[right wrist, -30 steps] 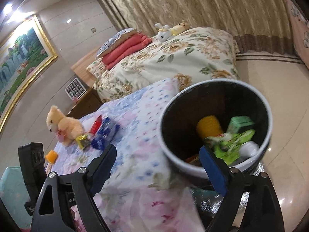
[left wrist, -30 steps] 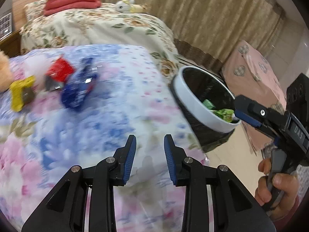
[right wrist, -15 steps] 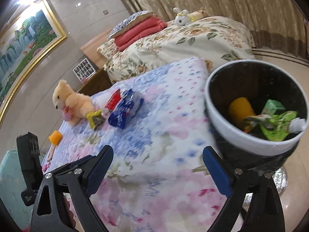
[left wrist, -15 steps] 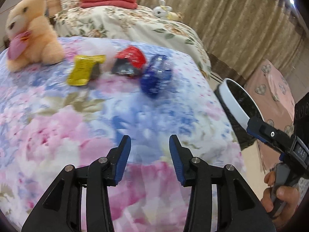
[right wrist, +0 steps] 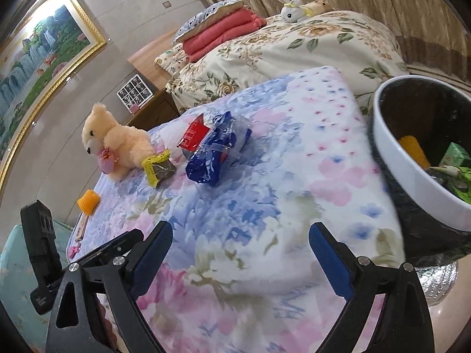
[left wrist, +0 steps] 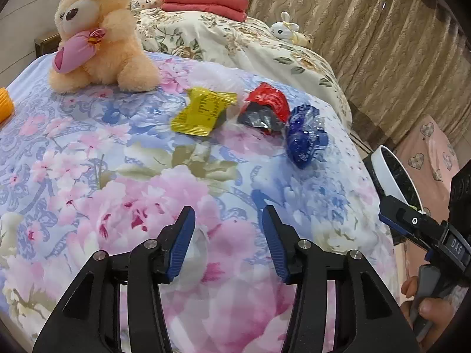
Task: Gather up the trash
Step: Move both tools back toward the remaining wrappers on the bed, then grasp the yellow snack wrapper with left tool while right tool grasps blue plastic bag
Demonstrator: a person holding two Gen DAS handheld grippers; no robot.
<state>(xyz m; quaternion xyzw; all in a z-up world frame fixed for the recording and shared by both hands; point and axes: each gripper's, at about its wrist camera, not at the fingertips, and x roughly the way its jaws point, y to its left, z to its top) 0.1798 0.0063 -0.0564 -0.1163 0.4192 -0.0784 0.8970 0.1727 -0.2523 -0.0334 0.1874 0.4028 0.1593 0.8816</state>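
Left wrist view: left gripper (left wrist: 228, 229) jaws apart, just been opening, nothing between them, above the floral bed (left wrist: 88, 176). At 12 o'clock lie a yellow wrapper (left wrist: 203, 111), a red wrapper (left wrist: 266, 107) and a blue wrapper (left wrist: 306, 135).

Right wrist view: right gripper (right wrist: 240, 250) jaws wide apart, empty. Wrappers at 11 o'clock; trash bin (right wrist: 391, 158) at 2 o'clock beside the bed.

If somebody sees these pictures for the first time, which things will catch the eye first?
Probably the three bright wrappers in the middle of the flowered bed cover: yellow wrapper, red wrapper, blue wrapper, lying in a row. Behind them sits a cream teddy bear. At the bed's right edge stands a white-rimmed bin already holding trash.
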